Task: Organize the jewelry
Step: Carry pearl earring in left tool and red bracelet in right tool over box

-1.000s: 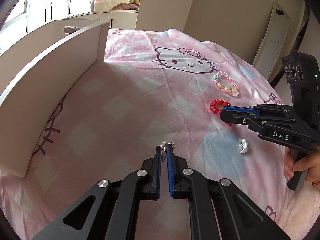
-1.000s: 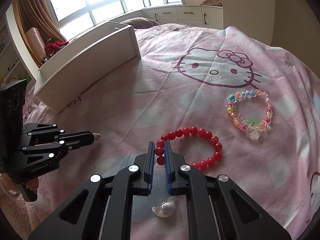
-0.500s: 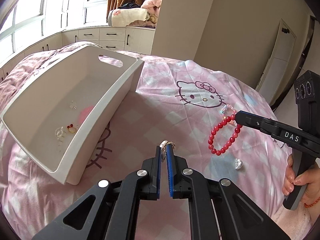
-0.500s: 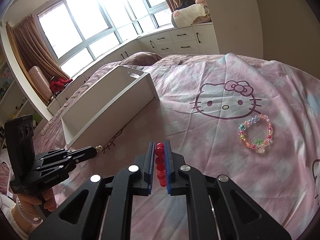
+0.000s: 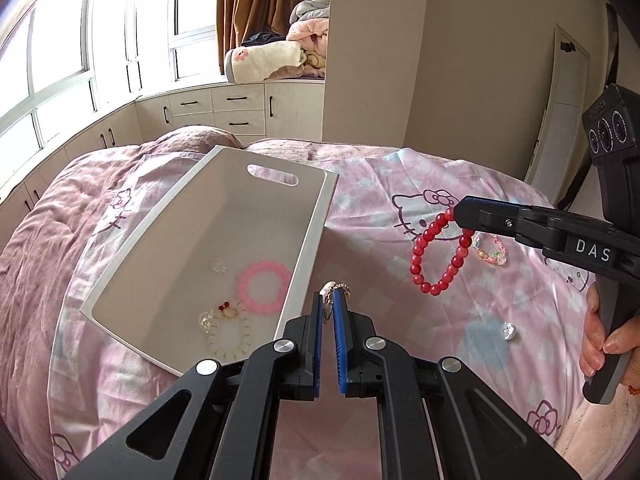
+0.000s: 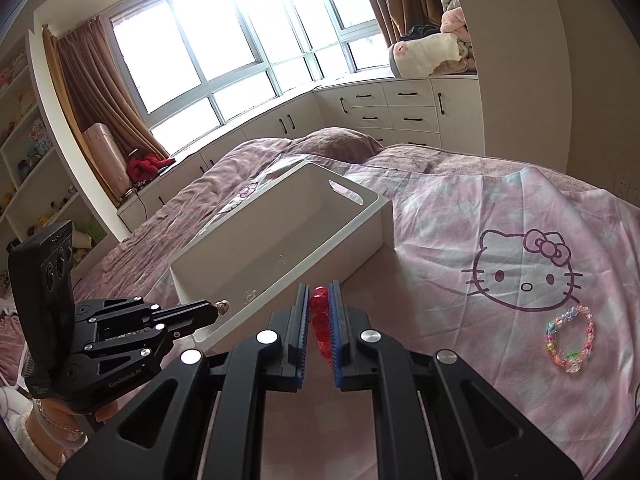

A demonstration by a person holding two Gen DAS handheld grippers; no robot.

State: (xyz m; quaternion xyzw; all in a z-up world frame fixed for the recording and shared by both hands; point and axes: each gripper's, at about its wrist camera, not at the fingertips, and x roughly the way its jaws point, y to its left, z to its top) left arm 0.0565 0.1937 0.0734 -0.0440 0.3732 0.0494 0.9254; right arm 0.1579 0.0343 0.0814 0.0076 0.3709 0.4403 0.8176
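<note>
While both pairs of tongs hang above the pink Hello Kitty bedspread [image 5: 460, 320], the thing that matters is where the long white plastic bin with the cut-out handle [image 5: 308, 248] lies from each load. The left gripper [image 5: 329, 300] is pressed together on a small gold-coloured ring with a pale charm [image 5: 334, 289], which pokes out at its tips. From the left wrist view those tips sit just at the bin's near long wall, so the opening lies a touch to their left and ahead. The right gripper [image 6: 320, 300] pinches a bracelet of glossy red round beads [image 5: 440, 258], which dangles as a loop in the air, clear of the cloth. It is well to the right of the bin, with bare bedspread between.

The bin's long axis runs away from the person, handle end far. Inside it I can see a pink beaded ring [image 5: 262, 286], a pale bead bracelet [image 5: 230, 336] and a few small pieces, too small to name.

To my eye the left hand is the nearer one: a short shift leftward over the wall should put the ring above the bin floor. The right must carry the red loop leftward across the gap and over the same wall, and the hanging beads could catch the rim if carried low.

On the bedspread lie a pastel multicoloured bead bracelet [image 6: 570, 342] and a small silvery trinket [image 5: 509, 331], both well to the right of the bin.
</note>
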